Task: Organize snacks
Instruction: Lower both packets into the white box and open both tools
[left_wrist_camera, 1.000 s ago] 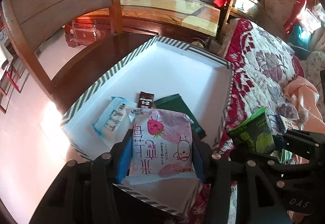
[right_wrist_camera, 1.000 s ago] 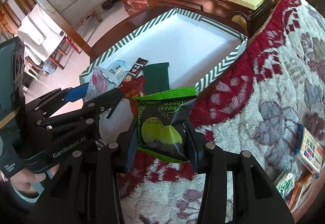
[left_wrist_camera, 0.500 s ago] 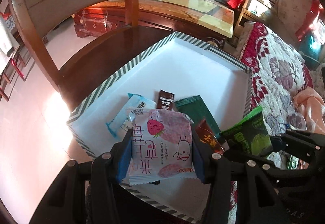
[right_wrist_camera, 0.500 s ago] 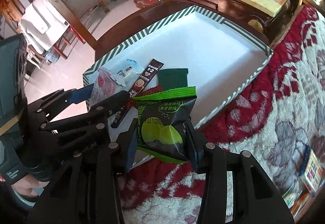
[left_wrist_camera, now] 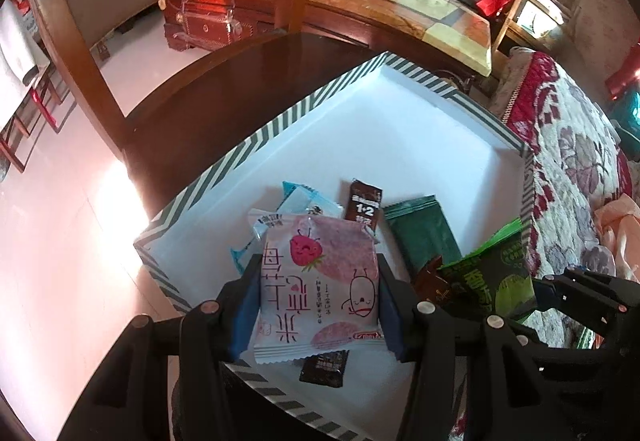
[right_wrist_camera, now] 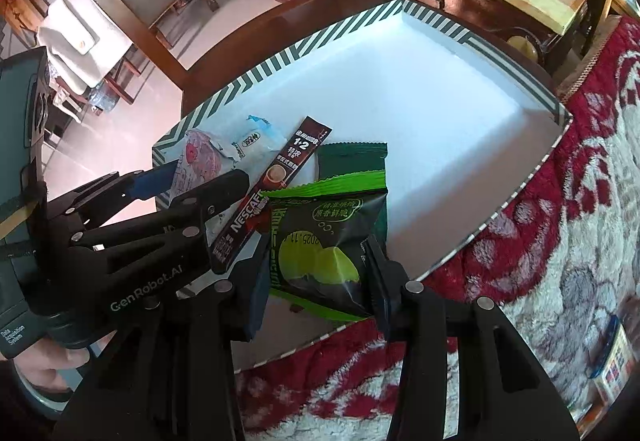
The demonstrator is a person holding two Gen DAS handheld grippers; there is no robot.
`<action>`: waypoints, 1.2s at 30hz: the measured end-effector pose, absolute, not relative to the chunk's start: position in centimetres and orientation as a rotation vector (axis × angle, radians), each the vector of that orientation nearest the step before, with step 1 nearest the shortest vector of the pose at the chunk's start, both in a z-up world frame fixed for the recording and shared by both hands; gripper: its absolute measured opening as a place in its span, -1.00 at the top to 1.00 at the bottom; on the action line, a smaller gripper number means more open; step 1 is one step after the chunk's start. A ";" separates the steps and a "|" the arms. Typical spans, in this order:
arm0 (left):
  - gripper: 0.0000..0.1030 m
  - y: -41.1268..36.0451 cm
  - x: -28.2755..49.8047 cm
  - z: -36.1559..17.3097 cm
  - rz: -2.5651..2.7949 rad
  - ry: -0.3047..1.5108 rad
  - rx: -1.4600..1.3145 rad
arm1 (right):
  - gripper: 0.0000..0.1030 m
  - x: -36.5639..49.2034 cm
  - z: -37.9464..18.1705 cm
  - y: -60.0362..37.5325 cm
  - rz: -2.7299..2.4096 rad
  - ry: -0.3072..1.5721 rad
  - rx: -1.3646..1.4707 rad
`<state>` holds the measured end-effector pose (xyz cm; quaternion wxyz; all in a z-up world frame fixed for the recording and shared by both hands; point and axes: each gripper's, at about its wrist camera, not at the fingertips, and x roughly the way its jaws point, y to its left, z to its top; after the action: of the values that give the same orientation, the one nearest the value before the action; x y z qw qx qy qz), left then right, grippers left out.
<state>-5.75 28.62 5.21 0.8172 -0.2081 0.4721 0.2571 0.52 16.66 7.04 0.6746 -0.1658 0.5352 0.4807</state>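
Two packets were in the air at once, both over the near end of the striped tray [left_wrist_camera: 256, 137], which sat on a dark wooden table [left_wrist_camera: 224, 93] with a flowered blanket [right_wrist_camera: 560, 225] along its 3 o'clock side. Most of the tray floor lay bare toward 12 o'clock; the snacks already in it clustered near 6 o'clock: a dark green packet [left_wrist_camera: 420, 229], a pale blue packet [right_wrist_camera: 250, 141] and a brown coffee stick [right_wrist_camera: 296, 157] lying side by side.

Left gripper [left_wrist_camera: 318, 301], fingers clamped on the pink strawberry packet [left_wrist_camera: 320, 281], held it just above that cluster. Right gripper [right_wrist_camera: 316, 277], at its 3 o'clock, was pinched tight on the green chip packet [right_wrist_camera: 324, 245], over the tray's near edge.

Judging by this, it was the carry-and-place step. Next move would call for lowering each packet onto bare tray floor toward 12 o'clock, then spreading the fingers without stacking on the cluster.
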 end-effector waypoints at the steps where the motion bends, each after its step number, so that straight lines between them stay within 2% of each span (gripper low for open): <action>1: -0.06 28.7 -5.7 5.1 0.551 1.010 -0.447 | 0.19 0.5 7.0 16.8 1.083 1.205 -0.374; 16: -0.07 29.4 -5.5 4.4 0.590 1.026 -0.447 | 0.15 0.6 6.2 17.5 1.087 1.219 -0.369; 23: -0.27 29.6 -5.8 4.5 0.601 1.022 -0.454 | 0.05 0.5 6.5 17.0 1.074 1.205 -0.380; 31: -0.53 29.5 -6.1 4.9 0.607 1.004 -0.457 | 0.04 0.8 7.2 15.9 1.051 1.192 -0.363; 36: -0.57 29.0 -6.1 5.5 0.610 0.991 -0.438 | 0.04 0.7 7.8 15.3 1.047 1.182 -0.353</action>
<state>-6.07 28.96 5.46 0.8127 -0.2053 0.4644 0.2859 0.70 15.27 7.78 0.6904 -0.1580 0.5284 0.4681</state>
